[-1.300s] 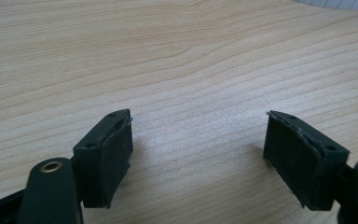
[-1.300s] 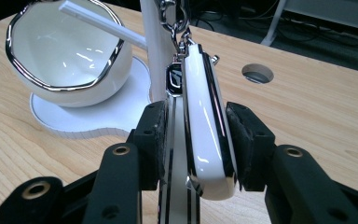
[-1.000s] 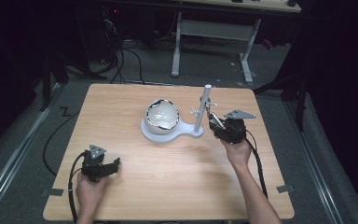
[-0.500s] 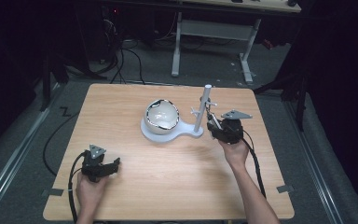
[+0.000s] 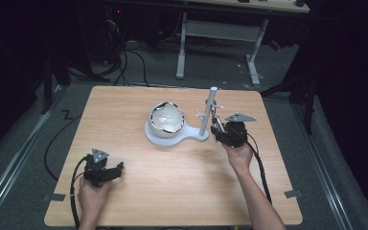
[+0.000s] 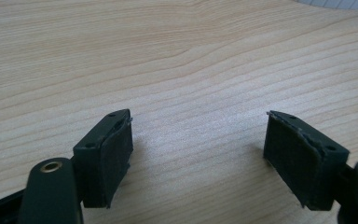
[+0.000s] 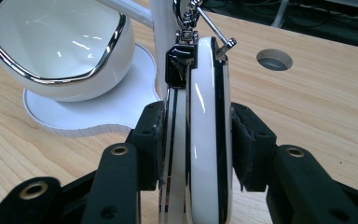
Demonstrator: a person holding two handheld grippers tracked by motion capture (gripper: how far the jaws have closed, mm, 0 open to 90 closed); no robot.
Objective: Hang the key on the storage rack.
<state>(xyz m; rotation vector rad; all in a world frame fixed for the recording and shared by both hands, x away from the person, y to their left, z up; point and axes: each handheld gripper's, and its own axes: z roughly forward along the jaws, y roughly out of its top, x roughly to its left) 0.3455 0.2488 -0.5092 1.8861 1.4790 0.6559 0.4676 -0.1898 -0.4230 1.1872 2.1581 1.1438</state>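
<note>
A white stand [image 5: 191, 137] in the middle of the table carries a chrome-rimmed white bowl [image 5: 166, 120] and an upright post [image 5: 210, 111]. My right gripper [image 5: 219, 128] is beside the post, shut on a flat white fob with black trim [image 7: 207, 121], held on edge. The fob's metal clasp [image 7: 185, 28] reaches up to a thin peg [image 7: 216, 33] on the post [image 7: 164, 32]; I cannot tell if it hangs on it. The bowl [image 7: 60, 46] lies just left. Near the table's front left, my left gripper [image 5: 117, 168] rests open, with bare wood between its pads [image 6: 112, 156].
The wooden table [image 5: 172, 191] has a round cable hole [image 7: 274, 59] behind the fob. Cables trail from both grippers toward the front edge. Behind the table stand a white desk frame [image 5: 220, 33] and floor cables [image 5: 124, 57].
</note>
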